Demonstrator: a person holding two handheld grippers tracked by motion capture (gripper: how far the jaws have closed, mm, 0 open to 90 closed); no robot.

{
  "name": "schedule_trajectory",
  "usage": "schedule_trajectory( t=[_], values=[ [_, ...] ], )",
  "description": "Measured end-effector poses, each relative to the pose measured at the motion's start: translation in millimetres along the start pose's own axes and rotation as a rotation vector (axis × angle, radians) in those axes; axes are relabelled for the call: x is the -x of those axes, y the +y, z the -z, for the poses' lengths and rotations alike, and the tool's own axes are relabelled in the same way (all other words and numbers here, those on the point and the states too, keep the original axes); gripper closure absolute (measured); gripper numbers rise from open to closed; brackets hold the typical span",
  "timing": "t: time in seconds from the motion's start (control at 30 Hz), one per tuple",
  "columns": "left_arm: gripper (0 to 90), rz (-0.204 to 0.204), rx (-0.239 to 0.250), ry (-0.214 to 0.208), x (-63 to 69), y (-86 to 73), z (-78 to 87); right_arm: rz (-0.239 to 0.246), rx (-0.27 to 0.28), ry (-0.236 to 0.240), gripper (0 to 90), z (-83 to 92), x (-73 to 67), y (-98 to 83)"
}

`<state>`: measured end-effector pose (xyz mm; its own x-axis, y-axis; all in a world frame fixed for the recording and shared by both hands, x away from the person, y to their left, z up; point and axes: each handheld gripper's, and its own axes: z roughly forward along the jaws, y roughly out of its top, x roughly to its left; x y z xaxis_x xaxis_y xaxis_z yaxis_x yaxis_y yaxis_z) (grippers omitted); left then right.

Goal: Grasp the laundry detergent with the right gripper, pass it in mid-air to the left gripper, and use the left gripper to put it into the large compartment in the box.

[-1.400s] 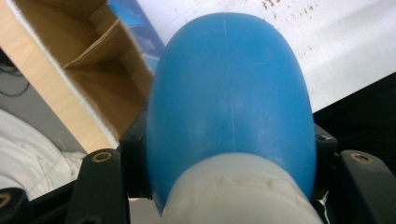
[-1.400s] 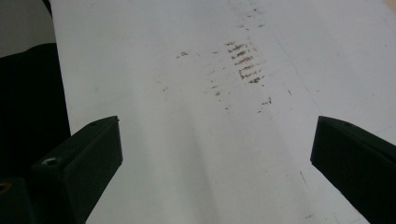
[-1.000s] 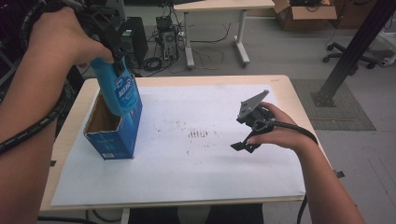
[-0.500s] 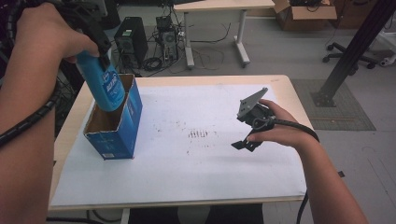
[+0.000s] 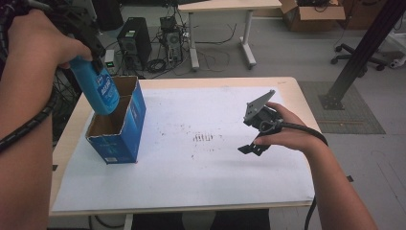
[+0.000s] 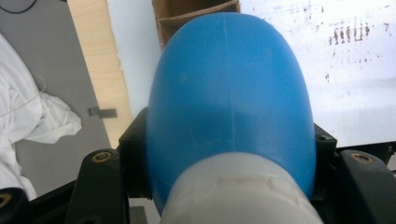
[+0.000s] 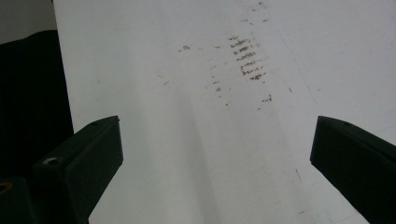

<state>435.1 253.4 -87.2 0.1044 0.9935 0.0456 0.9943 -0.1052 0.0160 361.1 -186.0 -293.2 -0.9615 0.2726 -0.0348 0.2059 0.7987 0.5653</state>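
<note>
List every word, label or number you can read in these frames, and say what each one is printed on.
Blue bottle, held over the blue box by the left tongs: a white label with large lettering, too blurred to read.
Blue box, lower front face: a small white printed patch, too small to read.
White sheet on the table: brownish smudges in a row, marks and not writing.
No text can be read for certain.

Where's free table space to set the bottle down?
Bare white sheet between the blue box and the right claw, plus the whole near strip. Crowded only at the far left, where the left claw holds the blue bottle over the box.
</note>
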Motion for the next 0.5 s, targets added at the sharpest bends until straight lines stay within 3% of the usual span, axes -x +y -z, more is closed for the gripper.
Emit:
schedule_trajectory(
  t=[0.5],
  values=[
    [38.5, 0.010, -0.031, -0.010, -10.0, 4.4, -49.1, -0.006, -0.012, 0.014, 2.6, -2.7, 2.1, 0.7]
  ],
)
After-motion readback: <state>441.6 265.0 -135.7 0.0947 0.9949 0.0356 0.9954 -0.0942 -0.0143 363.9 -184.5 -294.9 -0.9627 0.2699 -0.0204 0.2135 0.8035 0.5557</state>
